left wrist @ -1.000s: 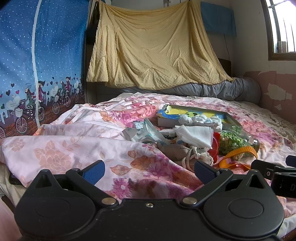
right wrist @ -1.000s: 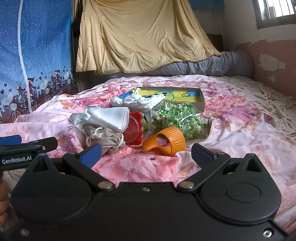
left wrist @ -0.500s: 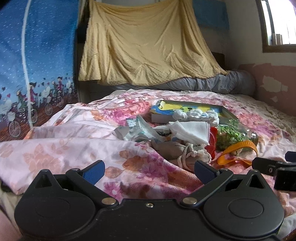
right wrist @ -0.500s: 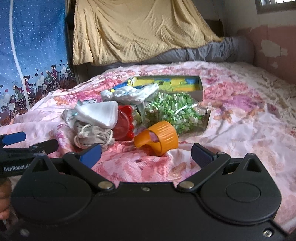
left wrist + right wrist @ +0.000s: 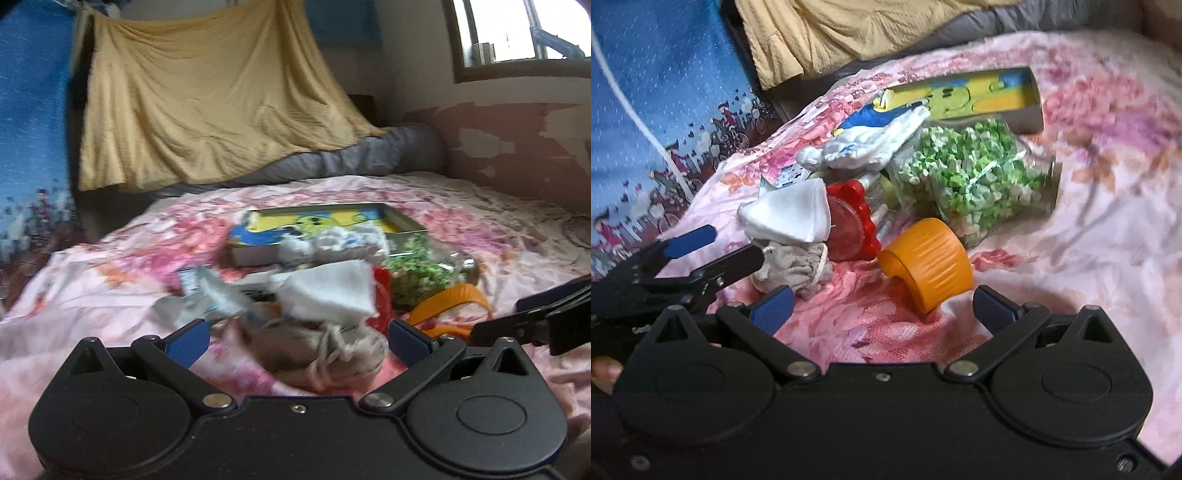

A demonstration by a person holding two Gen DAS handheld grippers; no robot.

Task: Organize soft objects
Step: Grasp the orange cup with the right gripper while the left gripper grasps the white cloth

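Floral bedspread (image 5: 110,295) covered the whole work surface; all items lay in one heap at its middle. Far end of heap: shallow box (image 5: 1027,107) with yellow cartoon print. Nearer, a clear jar of green bits (image 5: 971,184) on its side, right of centre. Orange lid (image 5: 929,258) lay near the right gripper, just beside a red lid (image 5: 849,229).

Soft items, largest first: white knitted bundle (image 5: 875,144) leaning on the box's near edge; folded white cloth (image 5: 328,291) resting on top of the grey drawstring pouch (image 5: 325,354), which was the nearest item of the heap.

Left gripper (image 5: 295,338): fingers spread, nothing held, the pouch lying between them. Right gripper (image 5: 882,304): likewise spread and empty, over bare bedspread just short of the orange lid.

Judgement: step in hand is the left grasp on the pouch. Best closed low on the pouch body, under the white cloth, so the cloth is not dragged along; the cord loops could snag.

Views: the right wrist showed the left gripper's fingers (image 5: 738,260) at the pouch (image 5: 794,266), contact uncertain. The left wrist was motion-blurred but showed a window (image 5: 517,33) and peeling wall.
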